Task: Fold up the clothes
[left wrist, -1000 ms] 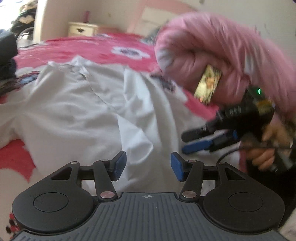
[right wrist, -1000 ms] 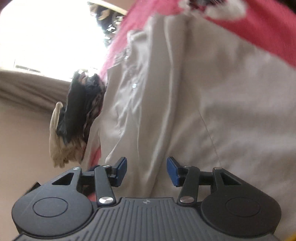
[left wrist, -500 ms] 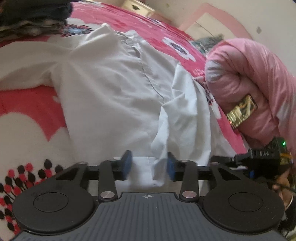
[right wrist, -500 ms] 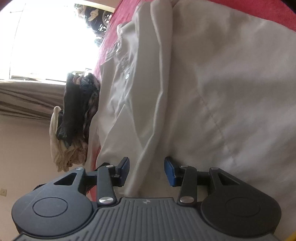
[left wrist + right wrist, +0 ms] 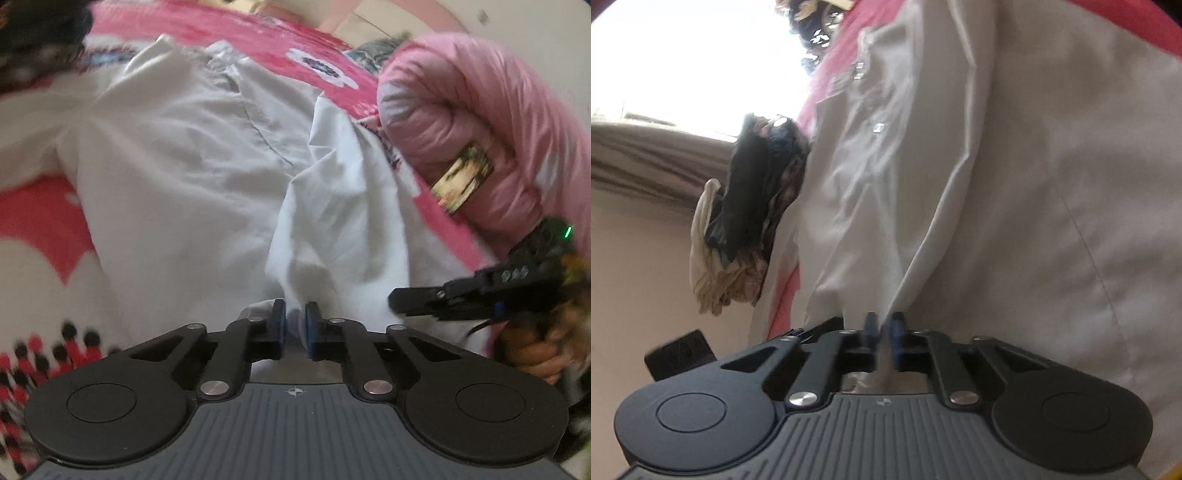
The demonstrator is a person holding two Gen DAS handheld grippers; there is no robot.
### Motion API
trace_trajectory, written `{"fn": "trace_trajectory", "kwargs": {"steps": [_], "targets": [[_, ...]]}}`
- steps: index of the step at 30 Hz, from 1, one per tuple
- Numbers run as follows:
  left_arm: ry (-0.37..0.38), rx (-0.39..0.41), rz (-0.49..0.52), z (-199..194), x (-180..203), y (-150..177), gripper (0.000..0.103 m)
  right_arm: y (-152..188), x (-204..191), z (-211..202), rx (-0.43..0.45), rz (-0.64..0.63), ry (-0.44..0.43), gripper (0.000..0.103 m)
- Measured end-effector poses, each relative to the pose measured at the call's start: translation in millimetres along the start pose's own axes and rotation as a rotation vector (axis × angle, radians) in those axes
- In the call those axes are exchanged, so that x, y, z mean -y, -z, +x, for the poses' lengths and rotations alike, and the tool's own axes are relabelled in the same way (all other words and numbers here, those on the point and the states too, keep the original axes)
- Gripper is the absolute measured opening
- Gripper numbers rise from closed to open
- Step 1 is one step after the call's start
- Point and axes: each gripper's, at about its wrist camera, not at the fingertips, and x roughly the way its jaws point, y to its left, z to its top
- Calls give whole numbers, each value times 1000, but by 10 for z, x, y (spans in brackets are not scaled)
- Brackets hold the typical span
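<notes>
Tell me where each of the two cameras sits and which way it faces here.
Left wrist: on the left gripper, facing forward along its fingers over the white shirt on the pink bedspread; the right gripper and a hand show.
Right wrist: on the right gripper, rolled sideways, facing along the white shirt toward a clothes pile.
Shared: the shirt, pinched by both.
</notes>
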Motion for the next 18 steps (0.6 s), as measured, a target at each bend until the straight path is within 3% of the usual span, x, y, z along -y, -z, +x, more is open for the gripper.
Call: {"fn": "trace_trajectory", "kwargs": {"steps": [5, 9, 12, 14, 15, 18], "targets": [[59, -44, -175, -133, -123, -64, 8, -114, -106, -216, -21, 46, -73, 3], [62, -124, -265, -18, -239, -13, 9, -149, -54, -183, -46, 43, -15, 6], [27, -108, -229, 32, -211, 79, 23, -101, 28, -53, -63, 39, 30, 14], [30, -84, -201, -9, -161, 101, 33, -38, 85, 6, -71, 69, 30, 30], [32, -78, -189, -29, -148, 98, 39, -2, 94, 22, -78, 74, 19, 32], [17, -80, -155, -39, -116, 93, 44, 97, 102, 70, -104, 73, -2, 40]]}}
